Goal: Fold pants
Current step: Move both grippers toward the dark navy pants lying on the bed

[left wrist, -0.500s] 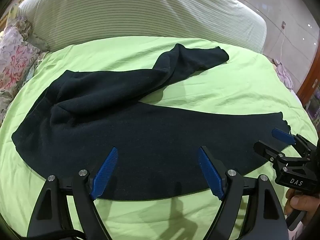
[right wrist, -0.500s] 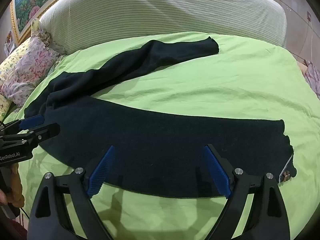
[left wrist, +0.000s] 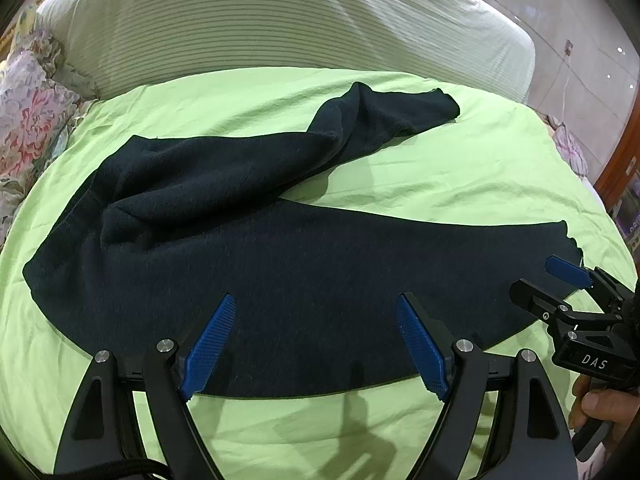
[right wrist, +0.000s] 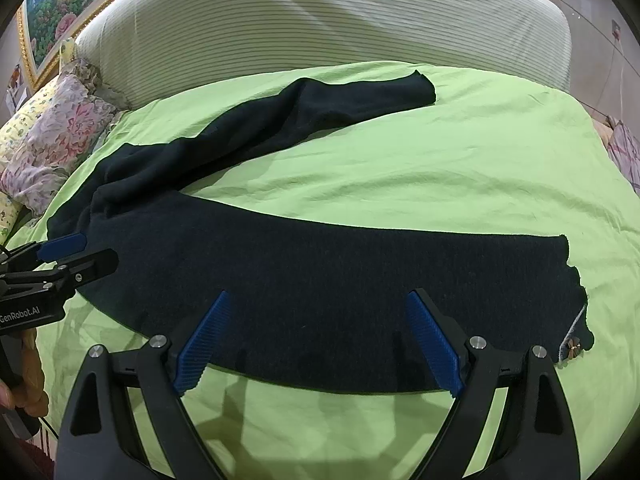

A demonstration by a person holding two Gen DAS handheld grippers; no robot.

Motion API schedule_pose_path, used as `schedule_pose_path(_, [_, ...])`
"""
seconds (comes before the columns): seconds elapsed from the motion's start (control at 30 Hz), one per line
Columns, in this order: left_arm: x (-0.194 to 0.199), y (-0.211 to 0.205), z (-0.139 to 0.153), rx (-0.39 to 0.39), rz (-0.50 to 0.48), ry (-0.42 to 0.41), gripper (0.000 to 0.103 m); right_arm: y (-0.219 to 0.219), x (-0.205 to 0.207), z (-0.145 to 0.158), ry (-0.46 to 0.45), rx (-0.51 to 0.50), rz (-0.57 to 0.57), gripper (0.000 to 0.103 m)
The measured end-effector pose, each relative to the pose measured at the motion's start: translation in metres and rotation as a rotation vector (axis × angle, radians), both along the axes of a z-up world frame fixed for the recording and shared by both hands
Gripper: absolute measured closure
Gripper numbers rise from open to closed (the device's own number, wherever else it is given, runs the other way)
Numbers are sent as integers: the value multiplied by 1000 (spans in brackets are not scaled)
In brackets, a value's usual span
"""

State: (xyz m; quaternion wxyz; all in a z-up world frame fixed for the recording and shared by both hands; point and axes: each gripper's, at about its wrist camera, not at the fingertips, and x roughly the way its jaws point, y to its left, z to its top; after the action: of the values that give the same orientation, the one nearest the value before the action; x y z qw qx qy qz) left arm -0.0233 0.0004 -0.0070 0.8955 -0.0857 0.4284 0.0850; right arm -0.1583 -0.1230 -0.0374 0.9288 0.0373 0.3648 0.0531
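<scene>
Dark navy pants lie spread on a light green bed sheet. One leg lies flat across the front, its hem at the right. The other leg angles away toward the headboard, rumpled. The waist end is at the left. My left gripper is open and empty, above the near edge of the front leg. My right gripper is open and empty, above the same leg further right; it also shows in the left wrist view near the hem.
A striped cream headboard cushion stands behind the bed. Floral pillows lie at the left. A framed picture hangs at upper left. A wooden cabinet stands at the right edge. Green sheet lies bare between the two legs.
Both grippers have barely shifted; the view is nearly the same. The pants have not moved.
</scene>
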Motion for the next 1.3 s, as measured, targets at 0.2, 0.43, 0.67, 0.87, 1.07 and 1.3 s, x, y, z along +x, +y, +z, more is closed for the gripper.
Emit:
schedule_pose_path(0.2, [0,0,-1,1,3,4,20,-2,1,0,2,7,-3,13])
schedule_pose_path(0.43, [-2,1,-1,-4,7,7,20,-2,0,-2,-2,3,-5,13])
schedule_pose_path(0.67, [-3,2,-2,-5,10,9,20,-1,-1,-1,-17,17,-2,13])
schedule_pose_path(0.87, [-1,2,-1,2,5,14,20,-2,-2,1,-26,28,-6,13])
schedule_pose_path(1.07, [4,4,2,4,8,12,20,-6,-1,4,1,24,-17,13])
schedule_pose_path(1.3, [13,5,8,6,7,14,20,-12,3,6,19,32,-34,13])
